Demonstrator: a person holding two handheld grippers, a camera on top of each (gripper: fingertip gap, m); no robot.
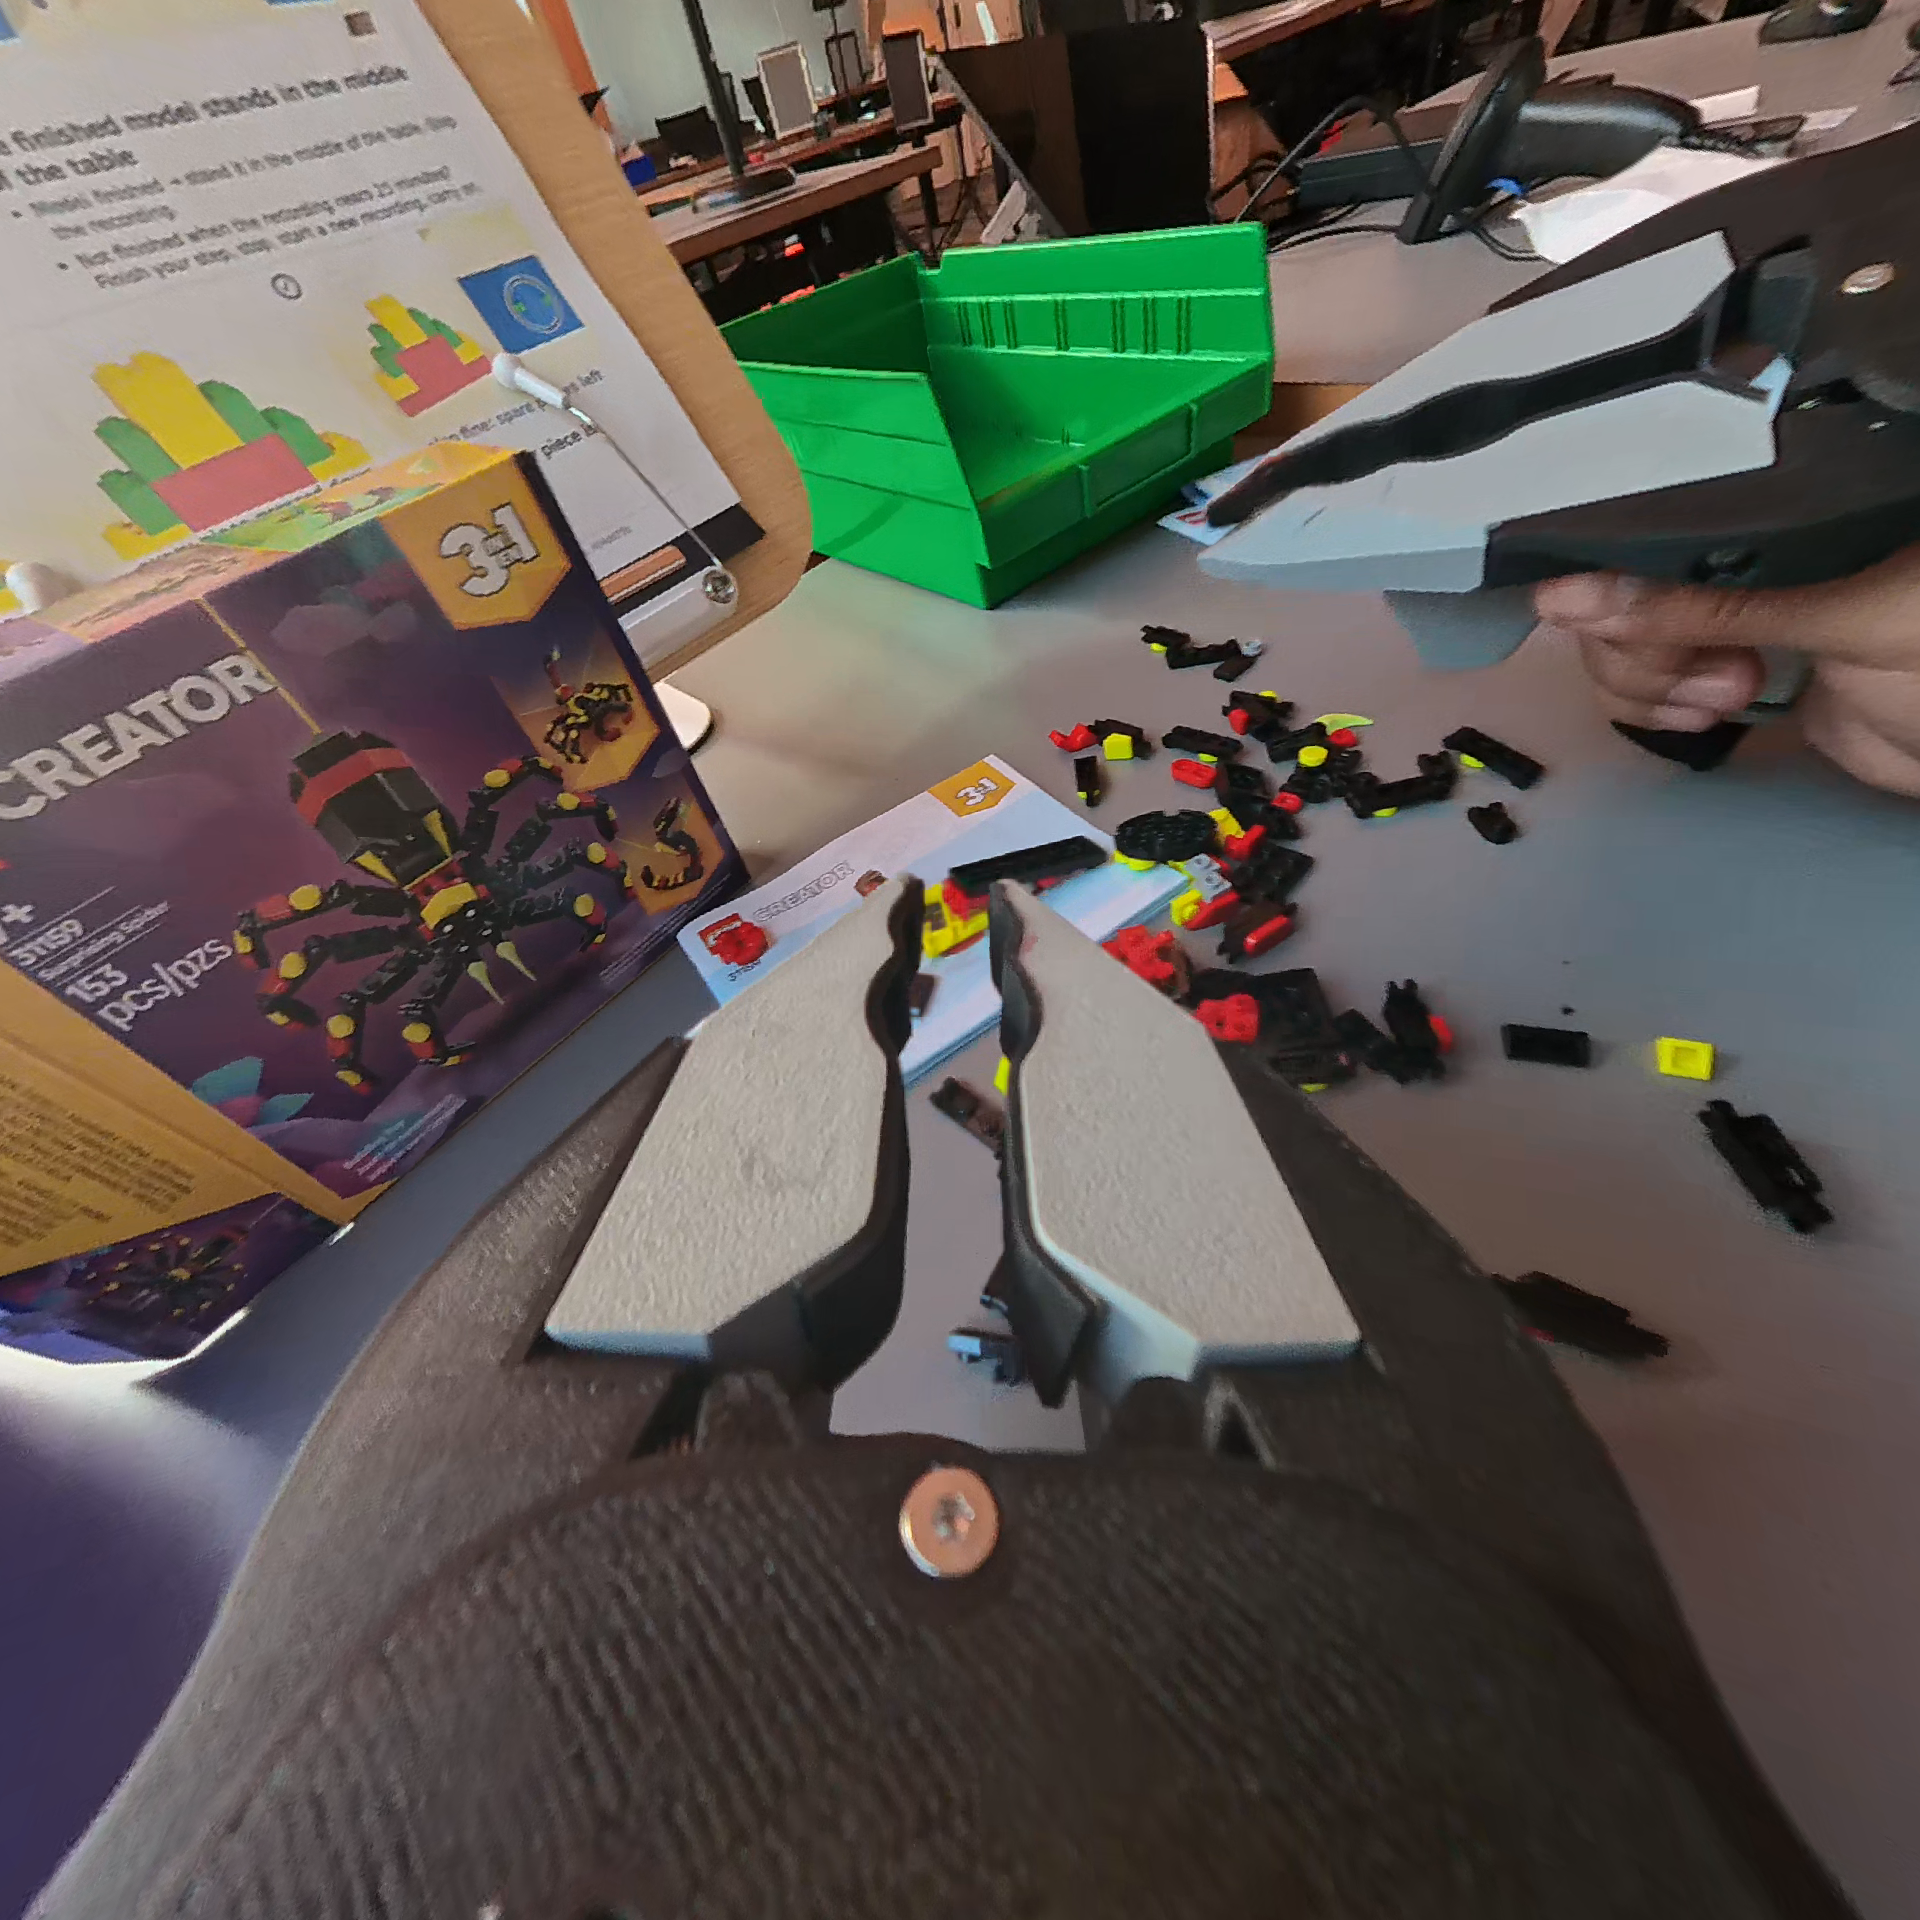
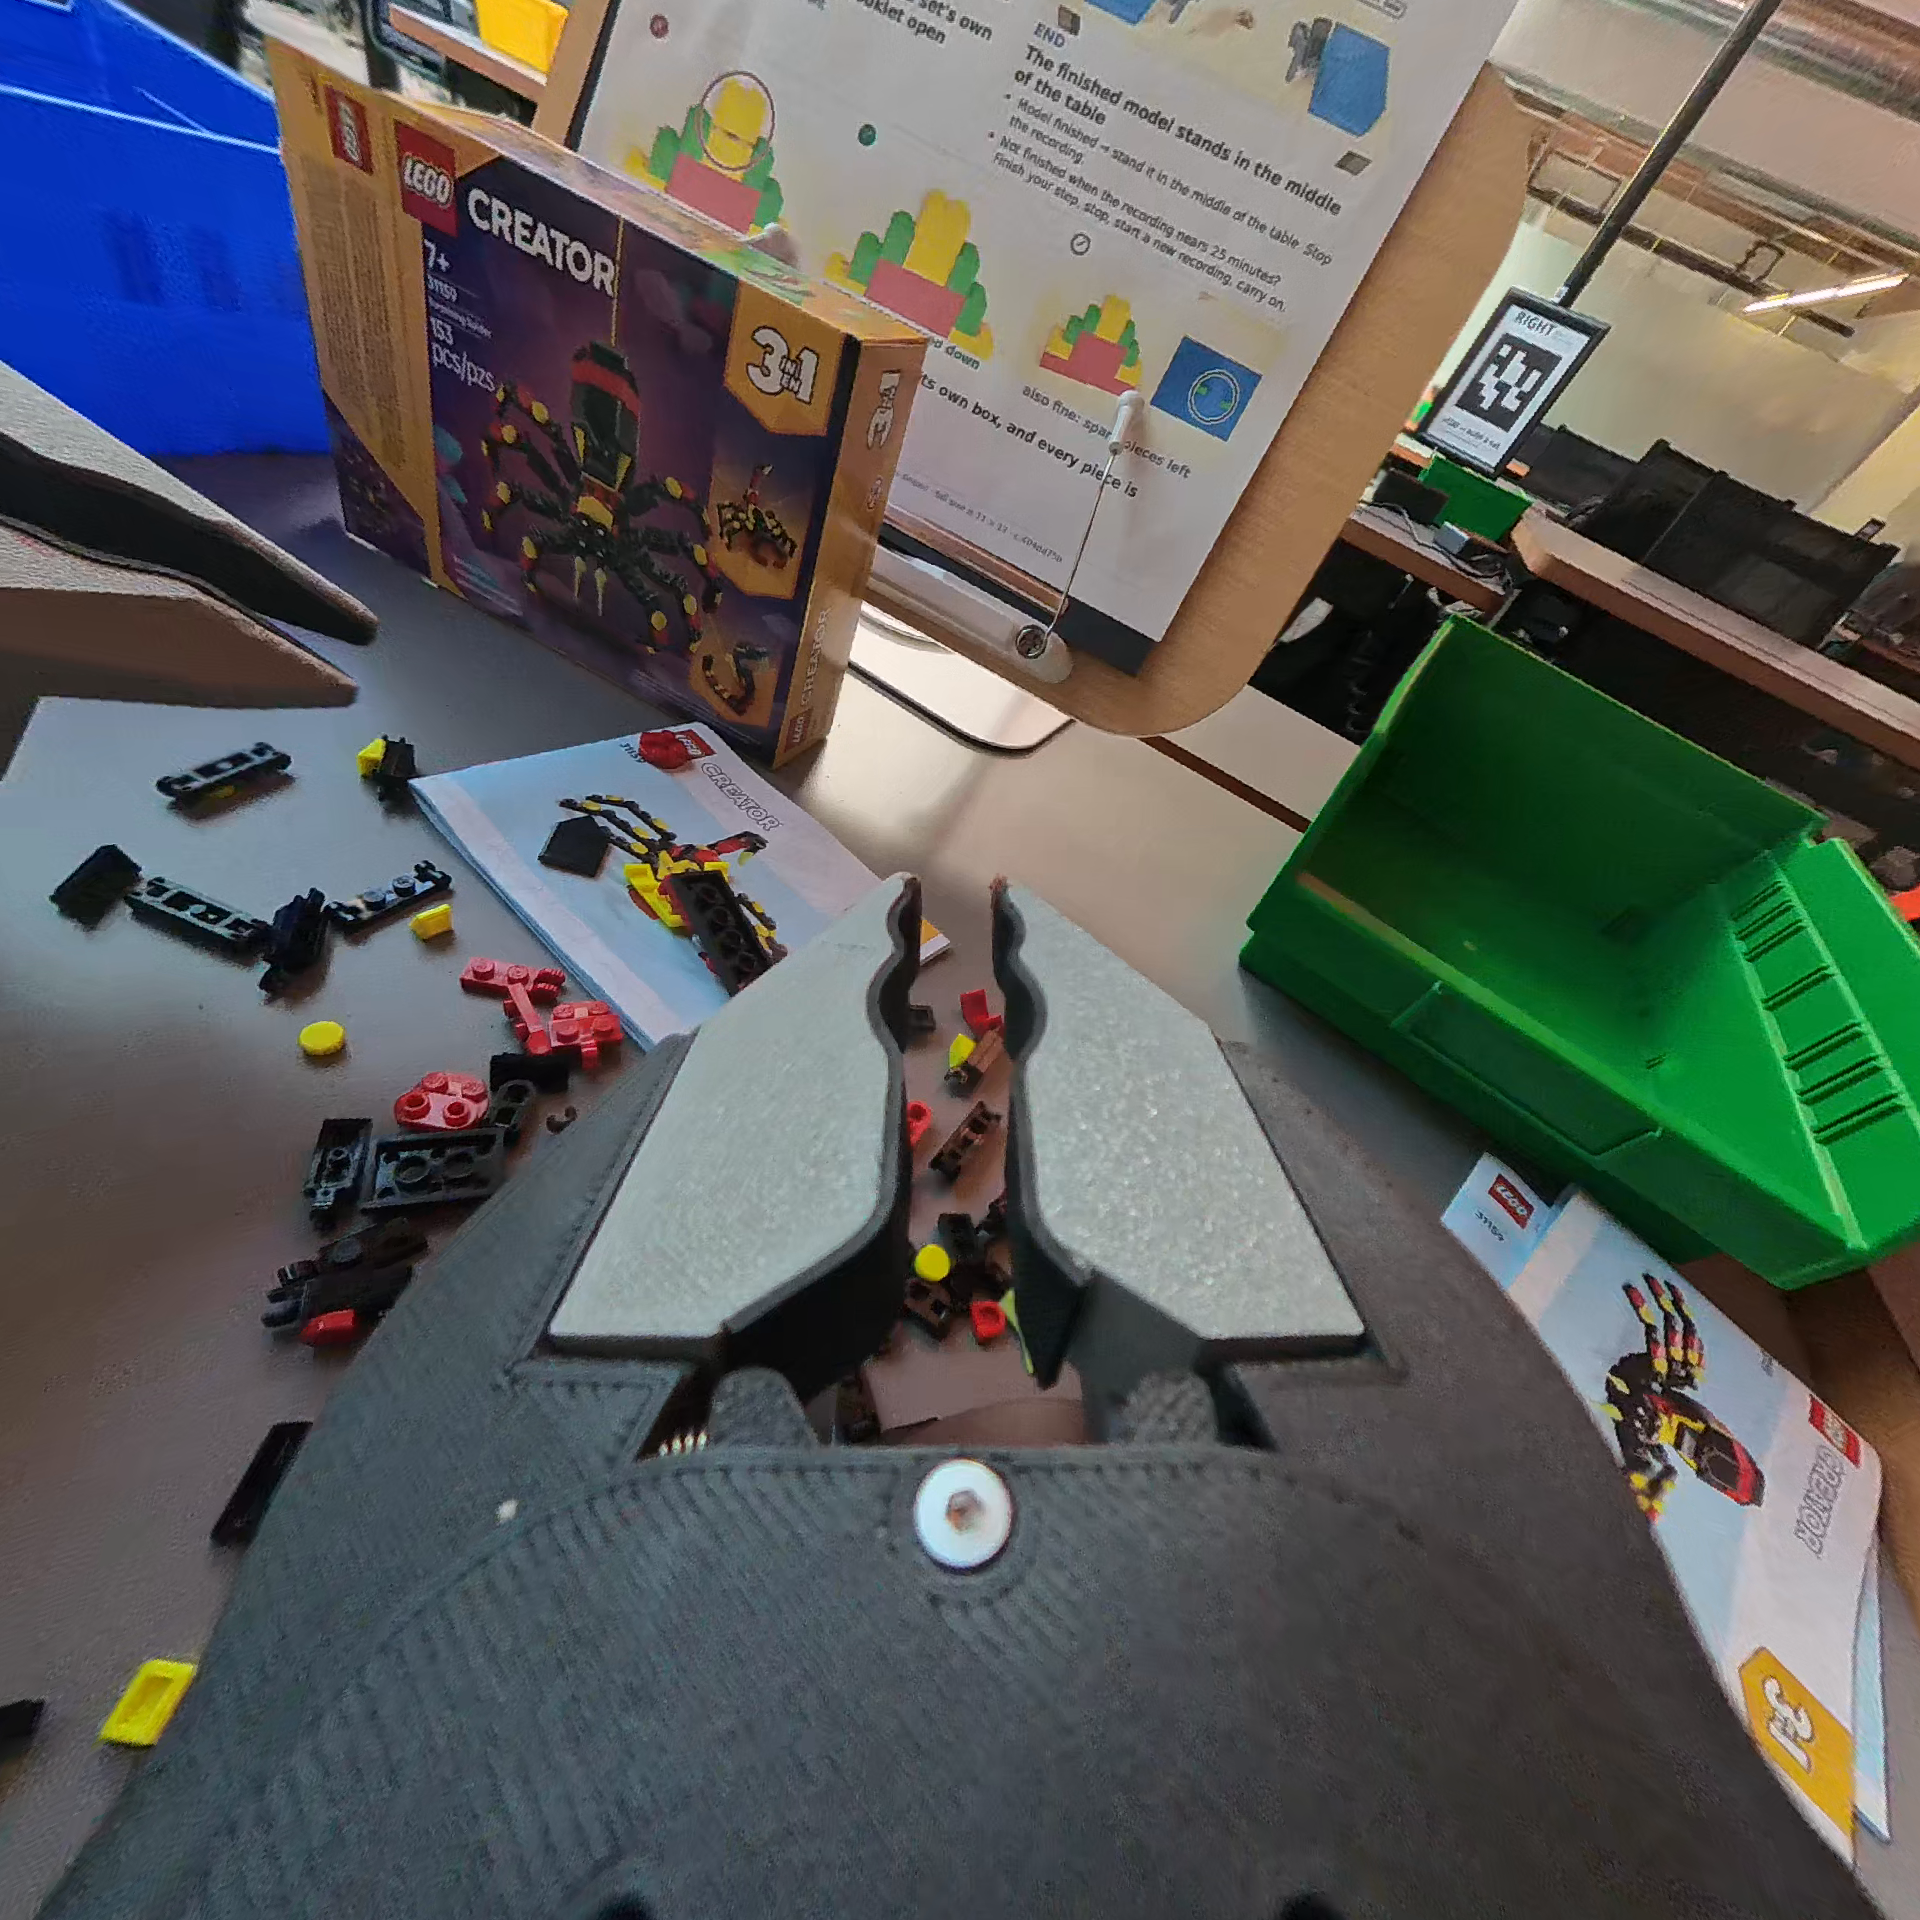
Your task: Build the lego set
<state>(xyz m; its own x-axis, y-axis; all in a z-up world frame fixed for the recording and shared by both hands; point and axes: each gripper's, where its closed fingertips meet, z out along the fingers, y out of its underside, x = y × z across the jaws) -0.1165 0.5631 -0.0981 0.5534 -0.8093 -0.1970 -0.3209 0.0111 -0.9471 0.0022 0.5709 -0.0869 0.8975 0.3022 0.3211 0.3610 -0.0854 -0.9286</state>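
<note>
Loose black, red and yellow Lego pieces (image 1: 1278, 831) lie scattered on the grey table (image 1: 1558, 935). An instruction booklet (image 1: 821, 914) lies flat with a long black plate (image 1: 1029, 862) on it. My left gripper (image 1: 956, 894) hovers above the booklet's near edge, its jaws narrowly apart and empty. My right gripper (image 2: 954, 894) hovers over the pieces (image 2: 436, 1143) next to the booklet (image 2: 623, 862), jaws narrowly apart and empty. It also shows in the left wrist view (image 1: 1221, 520), held by a hand (image 1: 1714, 655) above the pile. The black plate (image 2: 722, 920) shows too.
The purple Lego box (image 1: 343, 831) stands at the left, in front of a propped instruction board (image 1: 312, 260). A green bin (image 1: 1018, 416) sits behind the pile. A second booklet (image 2: 1714, 1455) lies at the right, a blue bin (image 2: 135, 260) at far left. Spacing between my two grippers at the tips: around 12 cm. From either gripper's tips it is about 10 cm to the black plate (image 2: 722, 920).
</note>
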